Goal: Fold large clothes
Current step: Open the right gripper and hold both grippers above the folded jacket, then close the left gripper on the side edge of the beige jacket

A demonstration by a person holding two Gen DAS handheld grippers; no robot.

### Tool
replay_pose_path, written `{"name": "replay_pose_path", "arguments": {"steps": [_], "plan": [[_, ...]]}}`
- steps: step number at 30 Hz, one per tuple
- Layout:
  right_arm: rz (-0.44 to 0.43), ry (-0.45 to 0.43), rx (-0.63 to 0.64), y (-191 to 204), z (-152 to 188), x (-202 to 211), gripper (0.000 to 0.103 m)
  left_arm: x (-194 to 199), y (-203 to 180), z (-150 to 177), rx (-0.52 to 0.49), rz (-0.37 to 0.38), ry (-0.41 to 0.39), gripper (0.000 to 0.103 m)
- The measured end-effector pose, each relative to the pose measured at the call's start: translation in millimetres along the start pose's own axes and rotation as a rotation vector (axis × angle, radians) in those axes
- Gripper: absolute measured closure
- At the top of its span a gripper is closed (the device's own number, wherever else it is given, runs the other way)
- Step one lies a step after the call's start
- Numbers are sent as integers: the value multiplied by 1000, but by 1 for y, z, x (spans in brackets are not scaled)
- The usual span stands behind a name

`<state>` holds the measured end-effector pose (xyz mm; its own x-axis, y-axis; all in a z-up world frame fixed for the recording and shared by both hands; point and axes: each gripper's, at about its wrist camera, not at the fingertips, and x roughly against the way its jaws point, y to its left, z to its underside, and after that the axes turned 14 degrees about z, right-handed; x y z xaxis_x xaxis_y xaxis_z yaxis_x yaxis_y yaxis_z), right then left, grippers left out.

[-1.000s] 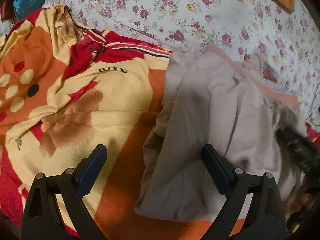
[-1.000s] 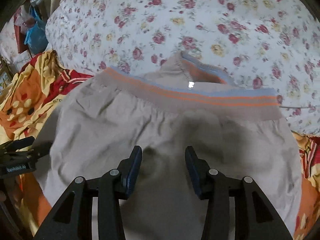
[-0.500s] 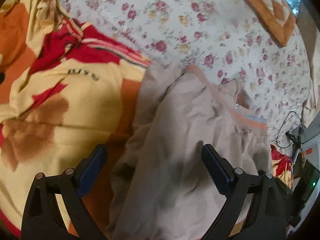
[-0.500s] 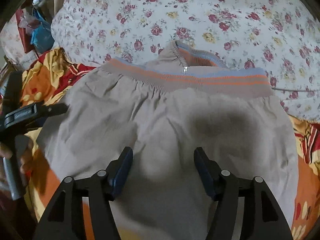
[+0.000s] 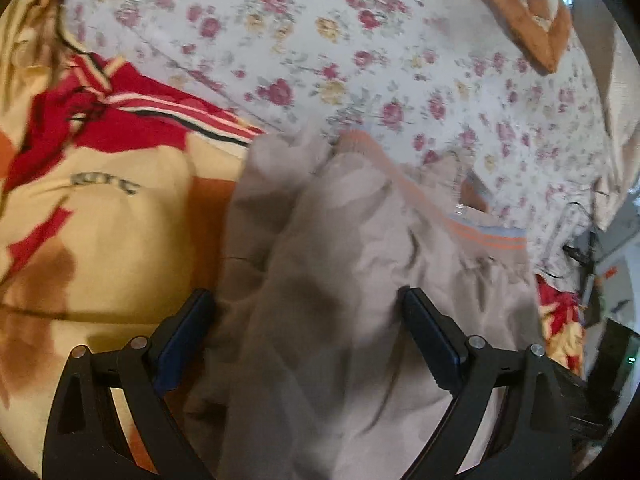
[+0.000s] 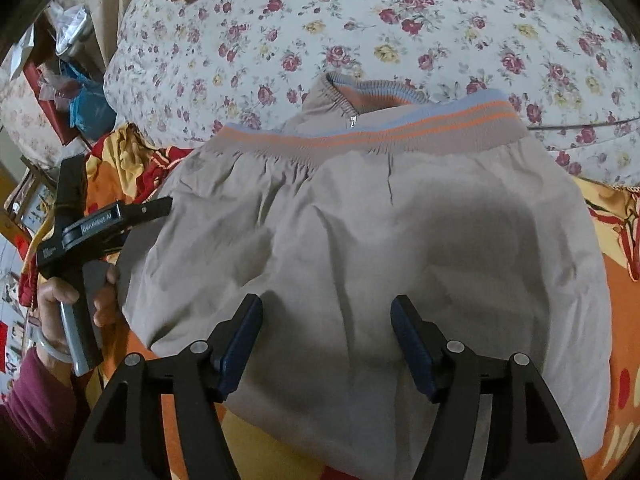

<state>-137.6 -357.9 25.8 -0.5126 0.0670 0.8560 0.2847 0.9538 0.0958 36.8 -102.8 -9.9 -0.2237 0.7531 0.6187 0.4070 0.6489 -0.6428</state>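
Home bedroom: floral bedsheet (image 6: 400, 20), patterned blanket (image 5: 120, 220).

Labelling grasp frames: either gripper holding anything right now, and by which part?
Nothing is held. The left gripper is wide open over the beige jacket; the right gripper is opening above it, jaws clear of the cloth.

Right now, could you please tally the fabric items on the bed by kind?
Taupe jacket with orange-striped hem: 1
Orange, yellow and red blanket: 1
Floral duvet: 1
Orange patterned cushion: 1
Total: 4
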Motion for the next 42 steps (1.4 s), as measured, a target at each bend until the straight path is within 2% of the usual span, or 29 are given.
{"name": "replay_pose_path", "arguments": {"steps": [2, 6, 7, 8, 10, 11, 13, 17, 18, 19, 22, 24, 25, 27, 31, 36, 42], "plan": [[-6, 7, -3, -1, 1, -4, 34, -1, -3, 1, -7, 25, 22, 16], [-15, 14, -20, -5, 0, -7, 34, 4, -2, 0, 0, 114, 59, 50], [-13, 14, -24, -7, 0, -7, 34, 7, 0, -1, 13, 131, 56, 53], [-12, 14, -27, -7, 0, -7, 34, 8, 3, -1, 31, 146, 52, 53], [-16, 14, -34, -8, 1, -8, 34, 7, 4, -1, 35, 130, 53, 53], [-17, 15, -35, -8, 1, -8, 33, 7, 3, 1, 27, 118, 53, 51], [-18, 14, -38, -8, 1, -9, 33, 4, 0, 2, 22, 98, 56, 41], [-23, -1, -52, -11, -1, -11, 32, 0, -1, 5, 24, 87, 77, 38], [-23, -7, -61, -12, -2, -12, 32, 0, -2, 6, 18, 85, 80, 44], [-20, -21, -75, -15, -4, -12, 33, 1, -4, 6, 3, 82, 81, 58], [17, -75, -86, -22, -9, -9, 34, 6, -10, 7, 4, 87, 63, 81], [64, -107, -63, -25, -11, -10, 37, 10, -11, 8, 36, 96, 43, 84], [95, -109, -34, -25, -12, -15, 46, 11, -13, 9, 43, 98, 36, 85], [146, -51, 16, -27, -10, -35, 57, 14, -20, 11, 29, 90, 34, 86], [142, -78, 11, -26, -5, -35, 56, 19, -37, 15, -22, 42, 29, 88], [83, -91, -41, -32, -5, -24, 54, 21, -54, 20, -70, -48, 22, 90], [17, -50, -100, -47, 0, -20, 54, 26, -87, 18, -132, -63, 15, 91]]}}
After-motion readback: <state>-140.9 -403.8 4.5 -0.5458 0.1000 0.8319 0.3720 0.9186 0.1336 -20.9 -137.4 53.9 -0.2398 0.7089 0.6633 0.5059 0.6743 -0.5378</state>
